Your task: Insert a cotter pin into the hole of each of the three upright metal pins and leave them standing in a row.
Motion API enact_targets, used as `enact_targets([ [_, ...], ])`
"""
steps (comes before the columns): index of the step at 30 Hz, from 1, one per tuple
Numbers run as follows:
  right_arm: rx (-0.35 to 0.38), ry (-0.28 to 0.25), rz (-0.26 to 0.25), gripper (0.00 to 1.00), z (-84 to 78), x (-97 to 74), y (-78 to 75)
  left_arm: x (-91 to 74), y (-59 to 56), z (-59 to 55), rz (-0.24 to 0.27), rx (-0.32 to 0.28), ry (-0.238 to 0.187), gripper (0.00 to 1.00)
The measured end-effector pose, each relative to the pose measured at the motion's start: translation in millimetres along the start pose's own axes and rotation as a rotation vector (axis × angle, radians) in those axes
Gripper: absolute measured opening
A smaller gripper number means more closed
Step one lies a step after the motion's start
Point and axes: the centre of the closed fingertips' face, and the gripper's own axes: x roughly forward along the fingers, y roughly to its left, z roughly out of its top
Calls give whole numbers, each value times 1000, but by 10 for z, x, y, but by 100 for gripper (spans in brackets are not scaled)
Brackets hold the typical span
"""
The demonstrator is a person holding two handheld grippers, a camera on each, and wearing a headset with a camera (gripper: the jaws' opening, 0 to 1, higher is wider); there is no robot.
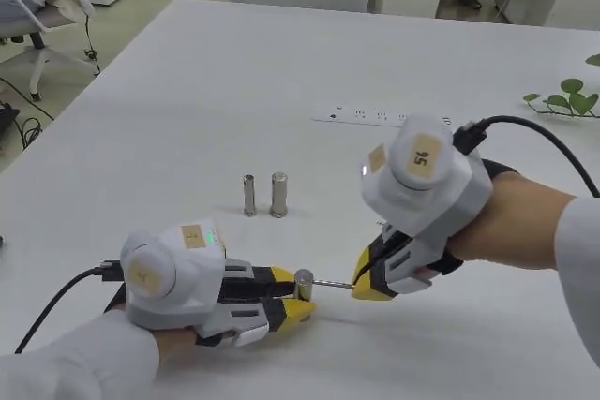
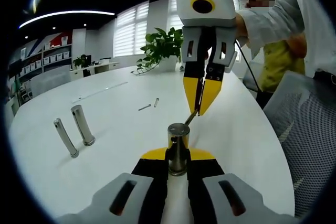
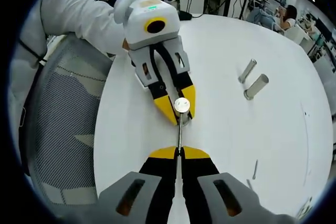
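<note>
My left gripper (image 1: 298,302) is shut on a short metal pin (image 1: 304,282), holding it upright on the white table (image 1: 206,91). The same metal pin (image 2: 178,145) rises between my left jaws. My right gripper (image 1: 366,283) is shut on a thin cotter pin (image 1: 331,283), whose tip touches the side of the held pin near its top. That cotter pin (image 3: 179,129) runs from my right jaws to the metal pin (image 3: 182,105). Two other metal pins (image 1: 250,195) (image 1: 278,194) stand side by side farther back, seen also as pins (image 2: 65,137) (image 2: 83,125) and pins (image 3: 247,71) (image 3: 256,86).
Loose cotter pins (image 2: 145,107) (image 2: 156,102) lie farther out on the table, with one cotter pin (image 3: 255,169) to my right. A white power strip (image 1: 380,118) lies beyond the standing pins. A potted plant (image 1: 567,98) sits at the right edge. Office chairs stand around the table.
</note>
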Motion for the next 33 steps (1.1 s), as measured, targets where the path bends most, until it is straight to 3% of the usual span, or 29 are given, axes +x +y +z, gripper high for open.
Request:
enact_targets([
  [33, -11, -10, 23, 4, 248, 89, -12, -20, 1, 43, 8, -1, -12, 10],
])
